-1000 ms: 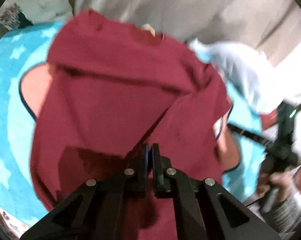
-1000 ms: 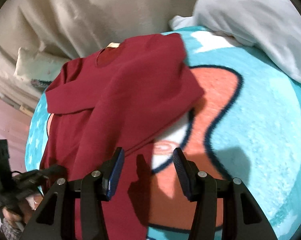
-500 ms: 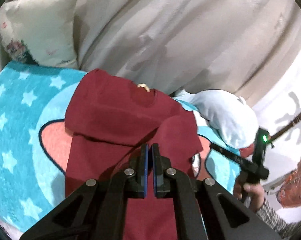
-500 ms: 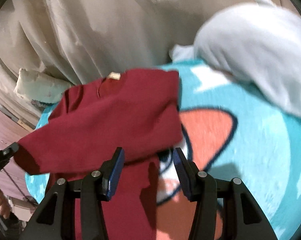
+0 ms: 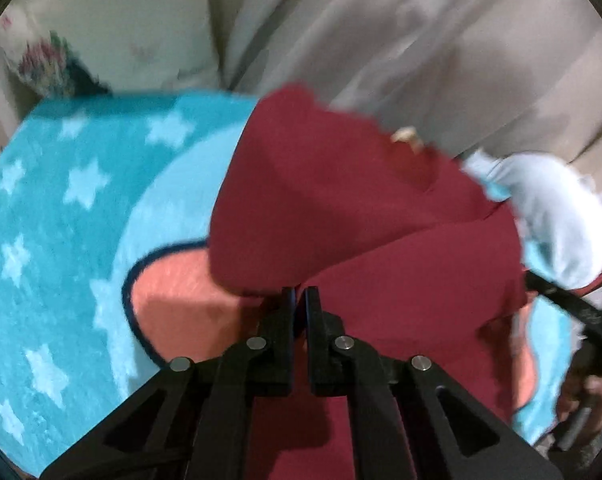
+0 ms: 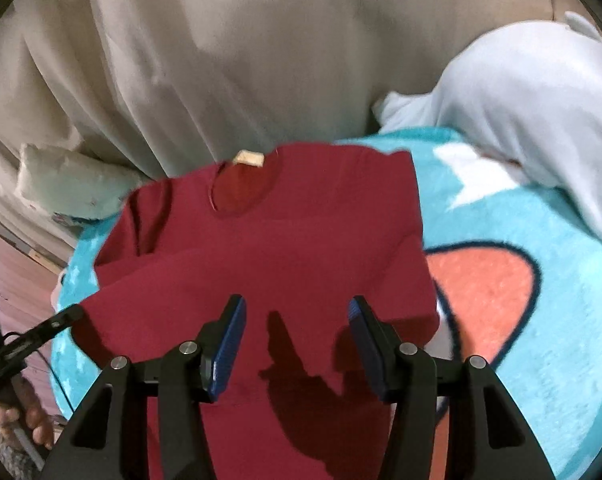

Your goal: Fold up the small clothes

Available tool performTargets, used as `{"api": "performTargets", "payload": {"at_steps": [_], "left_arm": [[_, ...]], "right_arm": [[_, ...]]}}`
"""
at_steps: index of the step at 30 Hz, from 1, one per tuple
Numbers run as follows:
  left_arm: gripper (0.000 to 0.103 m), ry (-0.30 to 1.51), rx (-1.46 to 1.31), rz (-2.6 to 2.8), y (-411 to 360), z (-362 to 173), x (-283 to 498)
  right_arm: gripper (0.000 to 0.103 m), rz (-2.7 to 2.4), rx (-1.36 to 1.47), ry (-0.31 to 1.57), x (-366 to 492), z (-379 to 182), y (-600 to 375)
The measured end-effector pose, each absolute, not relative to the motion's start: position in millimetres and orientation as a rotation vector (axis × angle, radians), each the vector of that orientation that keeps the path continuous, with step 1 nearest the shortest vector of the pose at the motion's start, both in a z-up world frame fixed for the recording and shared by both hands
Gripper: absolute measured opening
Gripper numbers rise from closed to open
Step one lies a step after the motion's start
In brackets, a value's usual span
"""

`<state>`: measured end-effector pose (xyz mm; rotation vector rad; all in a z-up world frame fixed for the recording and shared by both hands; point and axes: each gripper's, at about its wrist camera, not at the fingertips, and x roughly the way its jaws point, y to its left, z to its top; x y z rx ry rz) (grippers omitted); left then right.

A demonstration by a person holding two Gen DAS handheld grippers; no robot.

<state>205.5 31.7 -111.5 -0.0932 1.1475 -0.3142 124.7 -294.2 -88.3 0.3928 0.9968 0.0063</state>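
Pinching the fabric at its left edge, the left gripper has its jaws pressed together on the maroon shirt, apparently a sleeve or side panel that it carries across the body so the cloth doubles over itself. That explains the raised fold seen in the left wrist view: held cloth stays taut and lands as a straight edge instead of bunching. The shirt lies spread on the turquoise star-patterned blanket, collar and pale neck label pointing toward the beige curtain behind.

The right gripper hovers over the lower middle of the shirt with its jaws wide apart and nothing between them; it looks placed to pin or take the cloth once the fold comes down. A pale blue garment waits at the blanket's far right, just beside the shirt's shoulder, probably next in line. A white cushion sits at the left.
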Motion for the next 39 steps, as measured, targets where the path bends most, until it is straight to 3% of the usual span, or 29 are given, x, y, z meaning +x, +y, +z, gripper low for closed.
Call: {"api": "performTargets", "payload": {"at_steps": [8, 12, 19, 29, 39], "left_arm": [[0.014, 1.167, -0.146, -0.389, 50, -113, 208], [0.028, 1.144, -0.232, -0.411, 77, -99, 205], [0.029, 1.167, -0.227, -0.452, 73, -107, 217], [0.039, 1.205, -0.137, -0.385, 60, -136, 228], [0.049, 1.159, -0.256, -0.285, 104, -109, 147]], "right_arm": [[0.060, -0.112, 0.351, 1.056, 139, -113, -299], [0.062, -0.150, 0.335, 1.061, 142, -116, -297], [0.067, -0.197, 0.319, 1.083, 148, -126, -297], [0.076, -0.226, 0.238, 1.091, 160, -135, -294], [0.076, -0.125, 0.432, 1.033, 94, -115, -333]]}}
